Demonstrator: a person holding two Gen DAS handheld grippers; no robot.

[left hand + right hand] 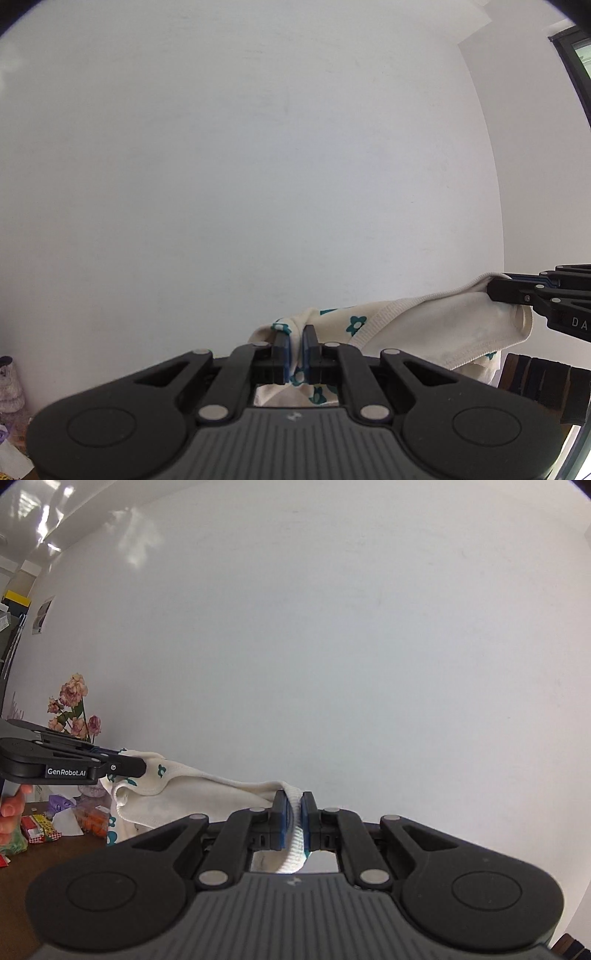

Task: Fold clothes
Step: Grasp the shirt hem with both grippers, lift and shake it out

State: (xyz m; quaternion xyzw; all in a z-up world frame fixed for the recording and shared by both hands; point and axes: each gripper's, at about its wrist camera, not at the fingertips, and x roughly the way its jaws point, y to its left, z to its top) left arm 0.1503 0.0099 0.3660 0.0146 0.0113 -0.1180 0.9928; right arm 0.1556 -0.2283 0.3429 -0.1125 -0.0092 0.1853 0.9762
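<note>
Both tongs pinch the cream flower-print garment (424, 325): the left tongs (295, 347) clamp one edge, the right tongs (294, 812) clamp its ribbed hem. It hangs stretched between them, above the counter (55, 853).

My left gripper (295, 345) is matte black, with two wide rounded lobes at seven and five o'clock in its own camera, each stamped with a plain circle. Slanted link bars run up from the lobes, pinned by silver round rivets. The fingers (280, 350) are black blocks lined with blue pads. Below them sits a grey ribbed plate with a small pale logo. My right gripper (294, 812) is built alike: same lobes, rivets, blue pads, ribbed grey plate. Seen from the side at nine o'clock, my left gripper carries white lettering, "GenRobot.AI", and a small screw head.
</note>
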